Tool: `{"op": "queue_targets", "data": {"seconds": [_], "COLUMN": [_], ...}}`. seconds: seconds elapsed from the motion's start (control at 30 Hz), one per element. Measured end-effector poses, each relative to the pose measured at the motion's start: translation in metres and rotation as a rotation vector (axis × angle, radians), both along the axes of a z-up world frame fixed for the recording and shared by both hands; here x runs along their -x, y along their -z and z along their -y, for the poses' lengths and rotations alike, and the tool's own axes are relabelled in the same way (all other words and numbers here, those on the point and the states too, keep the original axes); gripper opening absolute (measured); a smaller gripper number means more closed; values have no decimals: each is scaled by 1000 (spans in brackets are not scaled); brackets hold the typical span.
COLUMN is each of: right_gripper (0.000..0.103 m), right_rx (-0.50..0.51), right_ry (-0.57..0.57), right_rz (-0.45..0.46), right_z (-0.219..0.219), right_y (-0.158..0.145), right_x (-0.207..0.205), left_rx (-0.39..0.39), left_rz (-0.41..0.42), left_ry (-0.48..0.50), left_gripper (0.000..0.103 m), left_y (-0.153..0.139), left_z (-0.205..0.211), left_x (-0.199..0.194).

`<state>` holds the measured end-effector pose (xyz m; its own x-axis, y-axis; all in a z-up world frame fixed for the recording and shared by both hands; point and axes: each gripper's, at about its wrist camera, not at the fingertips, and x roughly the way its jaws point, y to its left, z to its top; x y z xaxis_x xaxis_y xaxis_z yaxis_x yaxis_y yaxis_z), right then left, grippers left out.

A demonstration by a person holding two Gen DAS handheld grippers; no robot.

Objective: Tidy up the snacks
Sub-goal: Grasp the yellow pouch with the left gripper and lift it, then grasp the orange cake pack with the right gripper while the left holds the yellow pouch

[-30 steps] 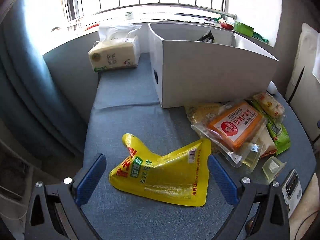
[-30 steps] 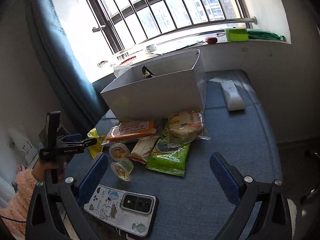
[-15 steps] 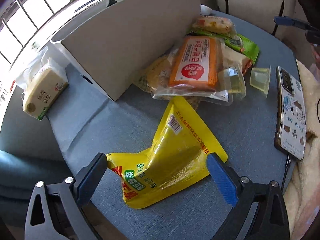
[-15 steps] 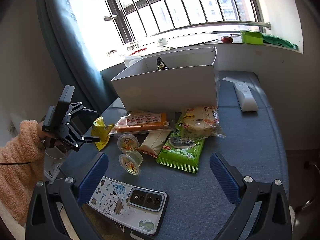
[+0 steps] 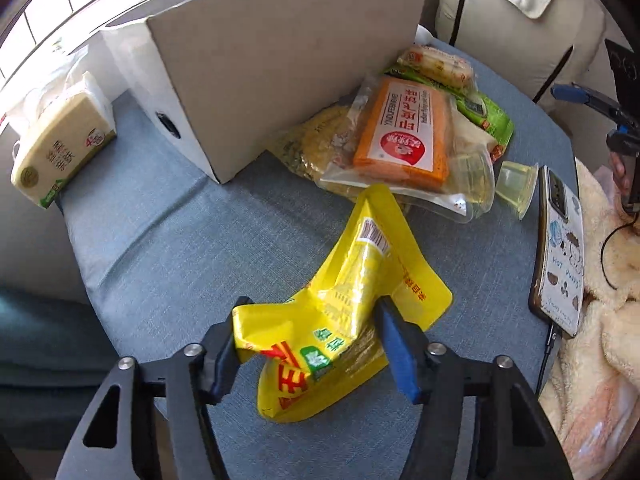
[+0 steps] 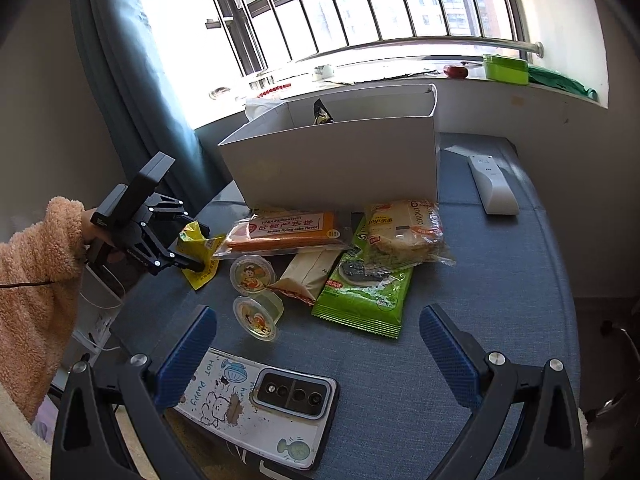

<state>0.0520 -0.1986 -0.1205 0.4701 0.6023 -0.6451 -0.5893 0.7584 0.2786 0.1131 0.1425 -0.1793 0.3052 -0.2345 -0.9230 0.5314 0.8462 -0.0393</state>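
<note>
Crinkled glossy yellow pouch point(image 5: 344, 300), loose a second ago, is now pinched, seemingly firmly, by the left hand-held gripper point(image 5: 310, 344); the right hand-held gripper point(image 6: 316, 344) is held wide open, grasping nothing, at 6 o'clock.

Blue table point(image 6: 500, 280) — white box point(image 6: 332, 164), snacks point(image 6: 360, 248), phone point(image 6: 260, 400)

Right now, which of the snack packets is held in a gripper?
The yellow packet: the left gripper is shut on its crumpled lower end. The orange packet and the green packet lie untouched beside the white box.
</note>
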Motion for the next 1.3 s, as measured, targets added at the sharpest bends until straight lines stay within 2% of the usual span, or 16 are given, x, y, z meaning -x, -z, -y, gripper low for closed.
{"op": "queue_targets", "data": {"seconds": [0.03, 0.07, 0.3, 0.47, 0.53, 0.6, 0.67, 0.73, 0.87, 1.0, 1.07, 1.23, 1.27, 1.3], "right_gripper": [103, 103, 103, 103, 103, 103, 103, 103, 103, 103, 103, 103, 96, 76], "right_rx": [5, 6, -11, 19, 36, 87, 156, 281, 499, 687, 629, 576, 559, 543], "right_ry": [-1, 0, -17, -28, -54, -98, -192, -259, -424, -527, -556, -524, -533, -548], "right_rz": [0, 0, -25, -2, 14, 45, 109, 200, 288, 415, 375, 351, 327, 293], "right_z": [-1, -2, -12, -26, -35, -50, -70, -93, -127, -151, -158, -178, -181, -184], "right_y": [1, 1, 5, 2, 1, 2, 3, 5, 16, 38, 38, 42, 43, 44], "right_x": [0, 1, -2, -10, -17, -29, -40, -53, -76, -75, -79, -92, -94, -95], "left_rx": [15, 47, 136, 277, 364, 450, 501, 482, 557, 581, 589, 610, 617, 616], "left_rz": [18, 35, 220, 359, 400, 437, 472, 498, 512, 528, 528, 525, 525, 528], "left_ry": [-35, -65, -251, -408, -462, -511, -544, -572, -602, -634, -644, -684, -687, -693], "left_gripper": [52, 39, 34, 35, 35, 35, 35, 35, 35, 35, 35, 35, 35, 35], "left_y": [-2, -6, -18, -35, -43, -51, -55, -60, -65, -68, -68, -66, -65, -65], "left_z": [-4, -8, -11, -6, -9, -12, -11, -9, -12, -15, -17, -20, -20, -21], "left_x": [7, 15, 80, 124, 138, 150, 160, 165, 173, 180, 180, 181, 181, 181]}}
